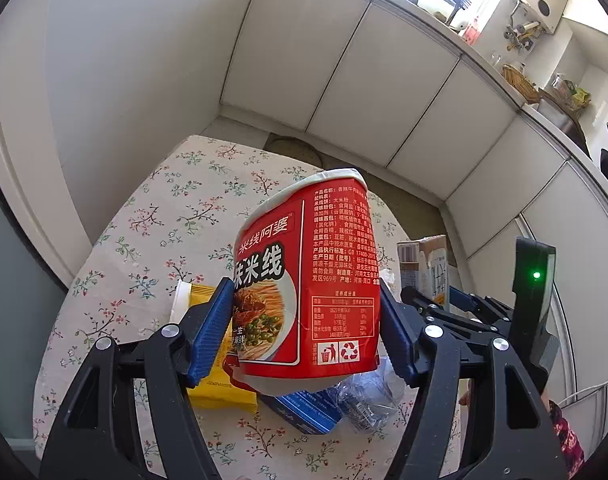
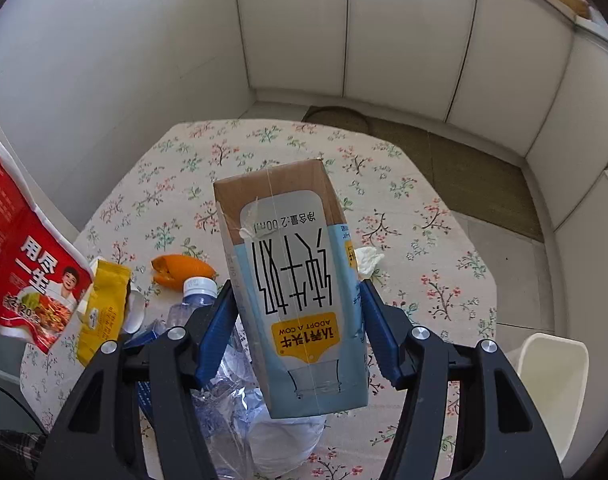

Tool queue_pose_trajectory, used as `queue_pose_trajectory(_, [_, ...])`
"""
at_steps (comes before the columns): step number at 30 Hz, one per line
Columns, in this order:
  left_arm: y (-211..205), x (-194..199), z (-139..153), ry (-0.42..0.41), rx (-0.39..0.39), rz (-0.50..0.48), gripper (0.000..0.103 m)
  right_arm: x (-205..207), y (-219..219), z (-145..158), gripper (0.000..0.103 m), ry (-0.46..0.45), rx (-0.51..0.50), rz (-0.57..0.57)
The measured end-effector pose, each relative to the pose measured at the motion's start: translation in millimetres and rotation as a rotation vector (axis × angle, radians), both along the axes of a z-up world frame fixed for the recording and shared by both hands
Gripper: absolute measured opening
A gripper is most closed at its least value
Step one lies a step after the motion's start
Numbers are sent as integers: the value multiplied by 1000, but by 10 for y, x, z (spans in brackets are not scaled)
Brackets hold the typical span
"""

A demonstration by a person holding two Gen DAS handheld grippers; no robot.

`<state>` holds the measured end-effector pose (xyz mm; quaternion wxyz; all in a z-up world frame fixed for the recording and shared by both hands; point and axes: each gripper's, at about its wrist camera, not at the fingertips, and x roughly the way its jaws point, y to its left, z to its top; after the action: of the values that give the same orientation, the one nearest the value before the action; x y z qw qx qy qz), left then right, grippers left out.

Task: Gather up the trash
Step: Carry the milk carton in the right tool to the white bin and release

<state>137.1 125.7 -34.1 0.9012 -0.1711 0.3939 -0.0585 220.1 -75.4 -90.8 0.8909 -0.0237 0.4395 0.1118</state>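
A red instant-noodle cup (image 1: pixel 304 240) hangs tilted above the floral table (image 1: pixel 164 208), with my left gripper (image 1: pixel 304 320) shut on it, blue pads pressing its sides. The same cup (image 2: pixel 24 248) shows at the left edge of the right wrist view. My right gripper (image 2: pixel 296 292) is shut on a blue-and-brown milk carton (image 2: pixel 288 240), held upside down above the table (image 2: pixel 423 280). In the left wrist view that carton (image 1: pixel 423 264) and the right gripper (image 1: pixel 435 296) appear just right of the cup.
On the table lie a yellow packet (image 2: pixel 104 300), an orange peel (image 2: pixel 184 270), a crushed clear bottle (image 2: pixel 196 304), a white tissue (image 2: pixel 367 260) and a blue box (image 1: pixel 304 412). A white bin (image 2: pixel 551 380) stands at the table's right. White cabinets (image 1: pixel 343 80) line the far wall.
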Motion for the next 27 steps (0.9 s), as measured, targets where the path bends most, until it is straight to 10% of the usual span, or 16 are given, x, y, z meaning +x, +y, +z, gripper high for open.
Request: queue_pose_trajectory(27, [-835,-181,308,-246,-43,-69,66,-1072,-986,764,61,-351,90,-477])
